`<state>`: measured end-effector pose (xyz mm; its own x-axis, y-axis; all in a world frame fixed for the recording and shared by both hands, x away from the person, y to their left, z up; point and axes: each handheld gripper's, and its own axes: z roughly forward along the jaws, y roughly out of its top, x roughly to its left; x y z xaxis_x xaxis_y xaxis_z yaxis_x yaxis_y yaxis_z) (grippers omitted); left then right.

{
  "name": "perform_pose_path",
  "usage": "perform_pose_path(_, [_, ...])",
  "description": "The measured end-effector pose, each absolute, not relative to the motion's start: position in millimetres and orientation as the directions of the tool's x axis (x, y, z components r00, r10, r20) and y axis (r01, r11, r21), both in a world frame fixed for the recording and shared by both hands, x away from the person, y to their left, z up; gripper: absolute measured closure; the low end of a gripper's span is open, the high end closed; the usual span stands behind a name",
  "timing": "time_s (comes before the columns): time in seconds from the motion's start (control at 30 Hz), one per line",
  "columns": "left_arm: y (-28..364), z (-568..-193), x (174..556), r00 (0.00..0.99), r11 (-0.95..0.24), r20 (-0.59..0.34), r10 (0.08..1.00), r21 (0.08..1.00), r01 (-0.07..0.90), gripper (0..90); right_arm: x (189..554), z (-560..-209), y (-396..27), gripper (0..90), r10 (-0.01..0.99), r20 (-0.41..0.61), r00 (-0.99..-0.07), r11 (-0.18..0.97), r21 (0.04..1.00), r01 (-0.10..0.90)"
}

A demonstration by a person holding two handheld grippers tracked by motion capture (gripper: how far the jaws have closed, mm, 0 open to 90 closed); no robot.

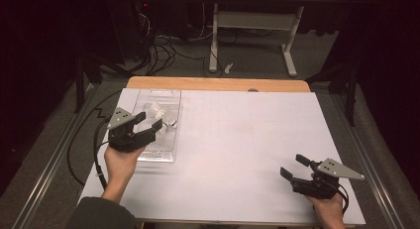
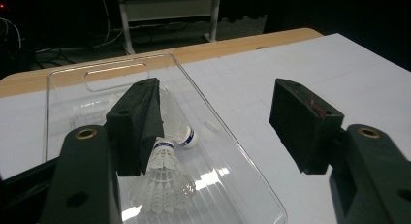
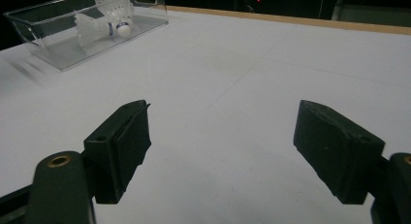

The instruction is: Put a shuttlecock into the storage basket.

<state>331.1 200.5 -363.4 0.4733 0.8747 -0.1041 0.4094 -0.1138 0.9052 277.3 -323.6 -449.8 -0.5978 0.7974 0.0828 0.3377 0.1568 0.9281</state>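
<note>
The left gripper, a black two-jaw tool with a grey three-cornered plate on top, is held over the near half of a clear rectangular plastic tray that lies near the table's left edge, towards the far left corner. Its jaws stand spread wide with nothing between them; in the left gripper view one jaw hangs above the tray's interior and the other above the bare sheet just outside the tray's long wall. Two white feathered shuttlecocks lie inside the tray. The nearer shuttlecock lies with its feather skirt towards the camera and its blue-banded cork end pointing away, partly hidden behind the jaw over the tray. The farther shuttlecock lies close behind it, cork end with blue band showing; whether the two touch cannot be told. The right gripper, of the same build, is held low near the table's near right corner, well apart from the tray, jaws likewise spread and empty. The right gripper view shows the tray far off with both shuttlecocks in it. The table is covered by a white sheet, with a wooden strip exposed along the far edge.
</note>
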Motion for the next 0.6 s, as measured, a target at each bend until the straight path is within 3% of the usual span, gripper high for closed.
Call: perform_pose_path(0.6, [206.6,-366.4,323.4,0.465,-0.098,-0.116,0.877,0.907,0.411,36.4,277.4,-449.8,-323.6,21.3,0.797,0.085,-0.598,0.156,0.928,0.339])
